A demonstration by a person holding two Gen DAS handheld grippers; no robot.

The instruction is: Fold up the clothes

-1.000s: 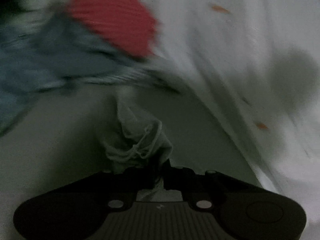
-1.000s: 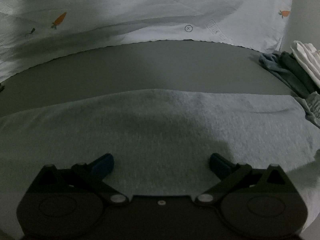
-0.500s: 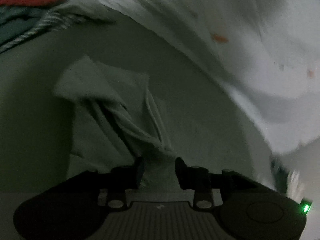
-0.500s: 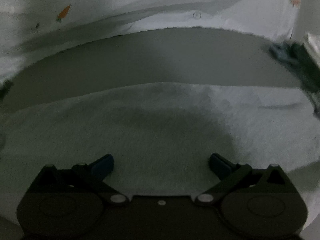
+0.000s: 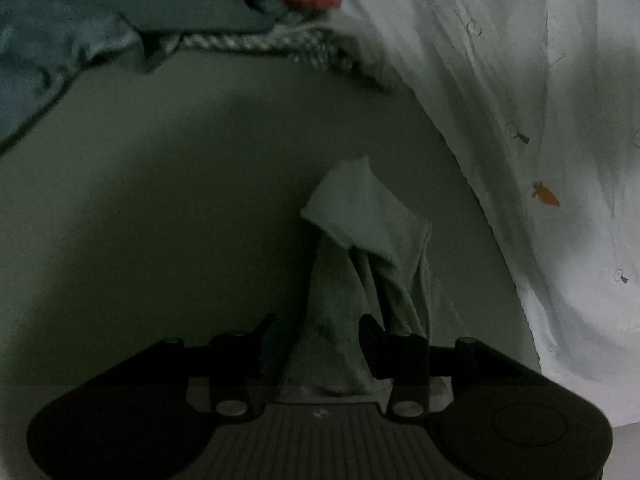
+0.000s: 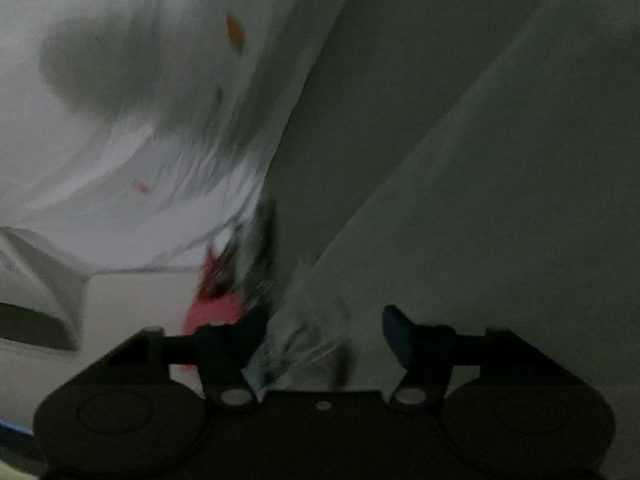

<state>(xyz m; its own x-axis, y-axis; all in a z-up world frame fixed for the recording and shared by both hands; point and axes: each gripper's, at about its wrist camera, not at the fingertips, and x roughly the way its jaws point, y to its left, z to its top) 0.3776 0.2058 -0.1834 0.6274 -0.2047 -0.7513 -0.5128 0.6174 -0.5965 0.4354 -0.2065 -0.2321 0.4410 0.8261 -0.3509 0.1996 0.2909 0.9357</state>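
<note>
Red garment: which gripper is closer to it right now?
Right, likely. The right gripper has the red garment just past one fingertip, though blurred. The left gripper sees it far off, across the grey surface.

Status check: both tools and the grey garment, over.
Left tool open around grey garment. Right tool open, garment edge between. Clothes pile beyond, not blocking.

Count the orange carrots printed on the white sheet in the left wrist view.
1. The carrot sits on the right part of the sheet, right of the gray cloth between the fingers of the left gripper. Folds may hide others.
</note>
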